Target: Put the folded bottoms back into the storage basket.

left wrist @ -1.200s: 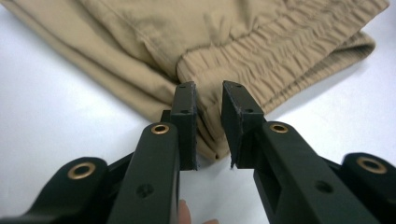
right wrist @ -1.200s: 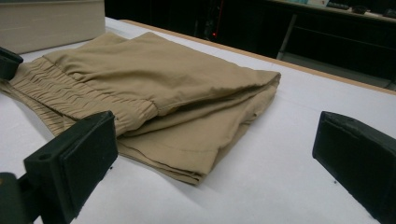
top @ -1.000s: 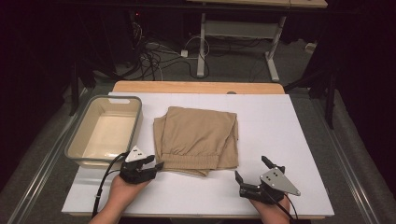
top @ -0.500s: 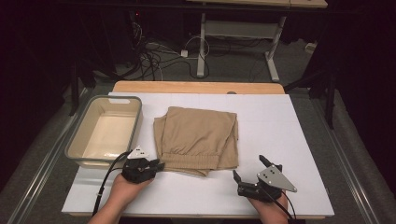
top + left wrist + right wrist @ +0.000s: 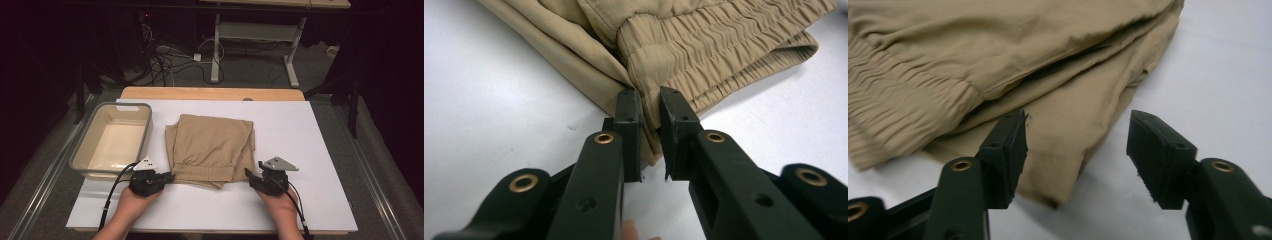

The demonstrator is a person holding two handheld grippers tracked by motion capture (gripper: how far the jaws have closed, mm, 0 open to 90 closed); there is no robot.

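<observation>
From above, the folded tan cotton trousers with an elastic waistband [image 5: 211,148] lay in the middle of the white worktop [image 5: 320,140], waistband toward the person, with the beige plastic tub [image 5: 80,161] just to their left, probably waiting to take them. The left gripper [image 5: 169,176] sat at the near left corner of the cloth and the right gripper [image 5: 248,173] at the near right corner, one to each side so the bundle could likely be lifted without unfolding.

In the left gripper view, its fingers [image 5: 628,127] had just been closing and were drawn close on the edge of the trousers [image 5: 724,45] beside the gathered waistband, pinching the layered cloth between them.

In the right gripper view, the fingers [image 5: 1008,150] had also been closing but were still spread, straddling the lower corner of the trousers [image 5: 1063,125]; the cloth lay between them, unpressed, so I judged that grip unfinished.
</observation>
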